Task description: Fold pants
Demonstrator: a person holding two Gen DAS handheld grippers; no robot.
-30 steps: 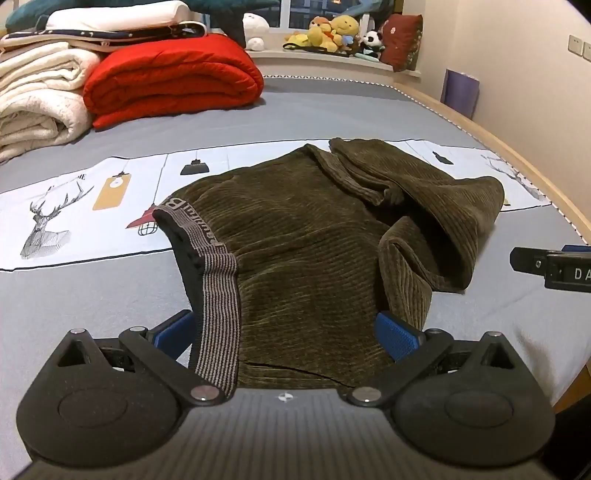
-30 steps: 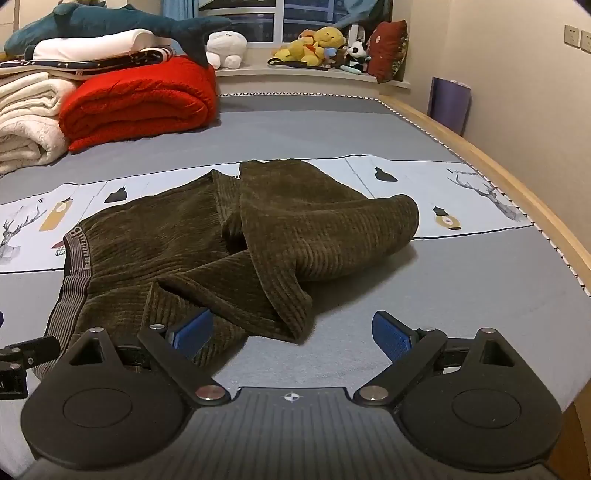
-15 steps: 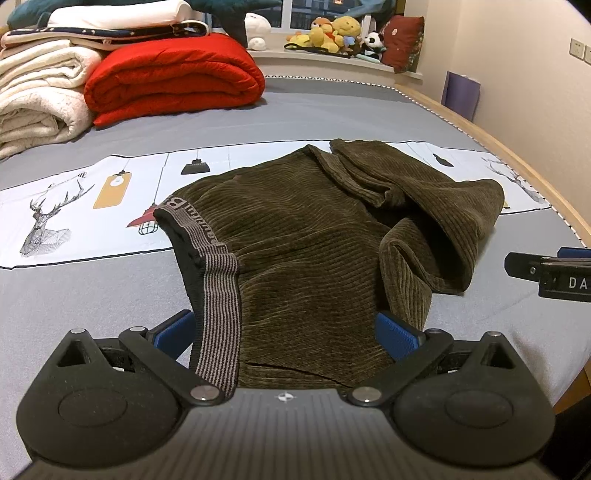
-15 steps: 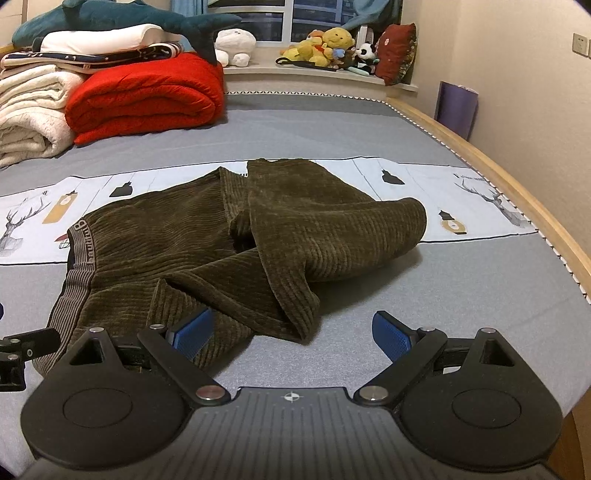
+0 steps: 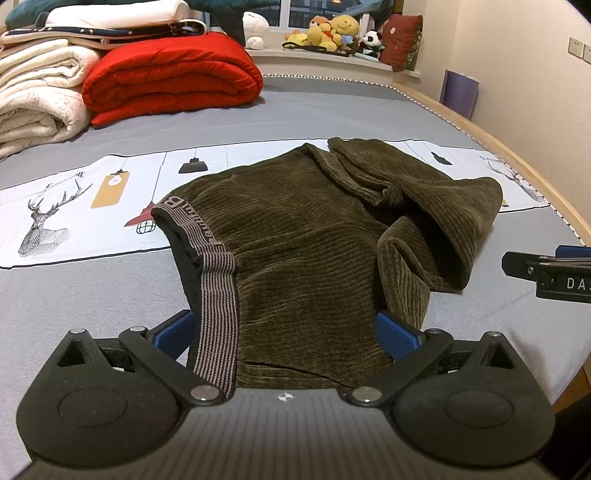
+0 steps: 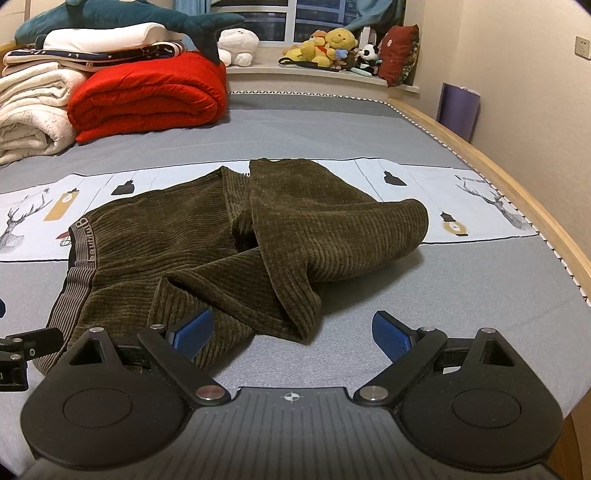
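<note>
Olive-brown corduroy pants (image 5: 306, 236) lie crumpled on the grey bed, with a striped grey waistband (image 5: 216, 280) at the left and the legs bunched to the right. They also show in the right wrist view (image 6: 229, 243). My left gripper (image 5: 286, 332) is open, its blue pads either side of the near waist edge, with the cloth lying between them. My right gripper (image 6: 291, 330) is open just in front of the folded leg end (image 6: 299, 317); its left pad (image 6: 192, 332) overlaps the cloth's near edge.
A red quilt (image 5: 170, 81) and white blankets (image 5: 33, 99) are stacked at the far left. Plush toys (image 5: 332, 33) line the window sill. The bed's wooden edge (image 6: 517, 188) runs along the right. A printed white strip (image 5: 74, 206) crosses the sheet.
Both grippers have risen and tilted slightly; the pants sit a little lower in both views. The pants and the jaws have not changed.
</note>
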